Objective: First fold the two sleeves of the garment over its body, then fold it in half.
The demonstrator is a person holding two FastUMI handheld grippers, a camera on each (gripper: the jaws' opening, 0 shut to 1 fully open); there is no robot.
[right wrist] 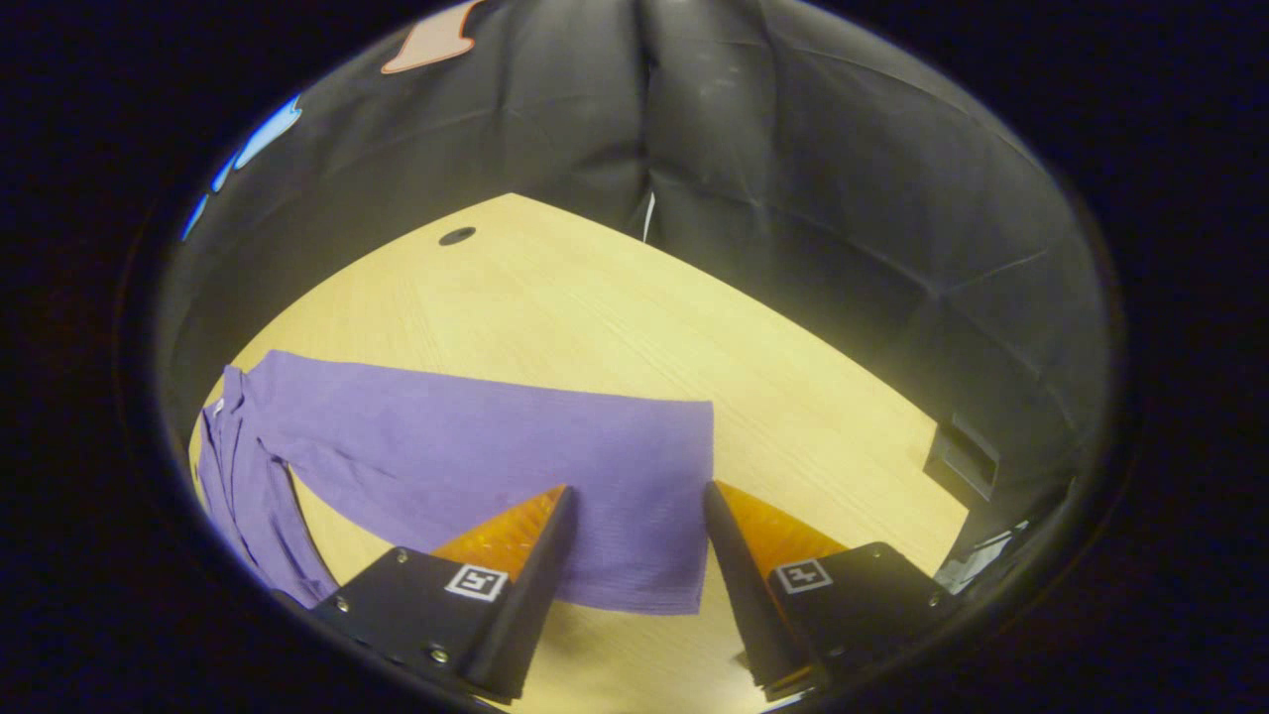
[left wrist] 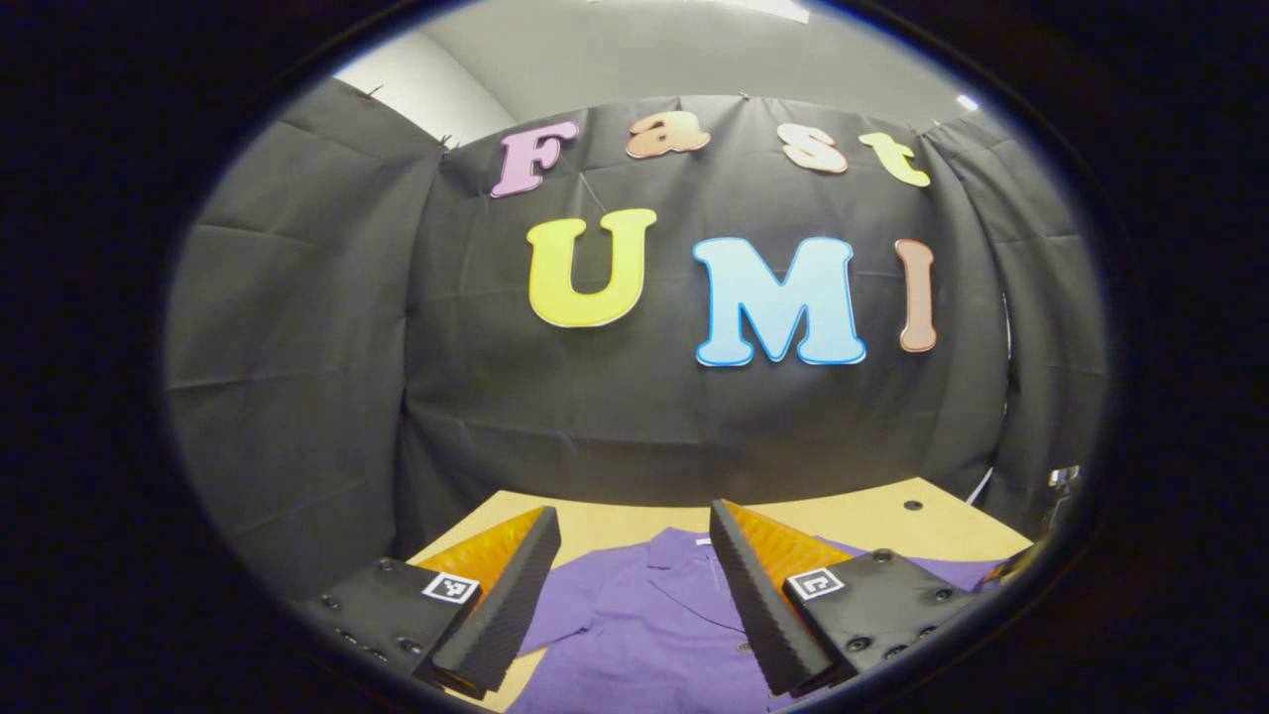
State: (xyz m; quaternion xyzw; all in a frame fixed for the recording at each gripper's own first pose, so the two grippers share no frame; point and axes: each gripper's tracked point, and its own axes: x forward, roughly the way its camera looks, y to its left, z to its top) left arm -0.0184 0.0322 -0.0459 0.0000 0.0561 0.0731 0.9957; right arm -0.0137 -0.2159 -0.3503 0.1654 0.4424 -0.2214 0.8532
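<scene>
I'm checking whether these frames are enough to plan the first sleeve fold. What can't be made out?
- Left gripper view: the shirt below its chest is cut off by the bottom edge, and the left gripper fingers cover its shoulders.
- Right gripper view: the sleeve lies flat on the table, but the shirt's body is cut off at the left edge; the right gripper hides part of the cuff.

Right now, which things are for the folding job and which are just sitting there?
For the job:
- purple shirt, lying flat
- its spread-out sleeve
- left gripper, open over the collar
- right gripper, open over the sleeve's end

Just there:
- wooden table
- small dark hole in the tabletop
- black cloth wall
</scene>
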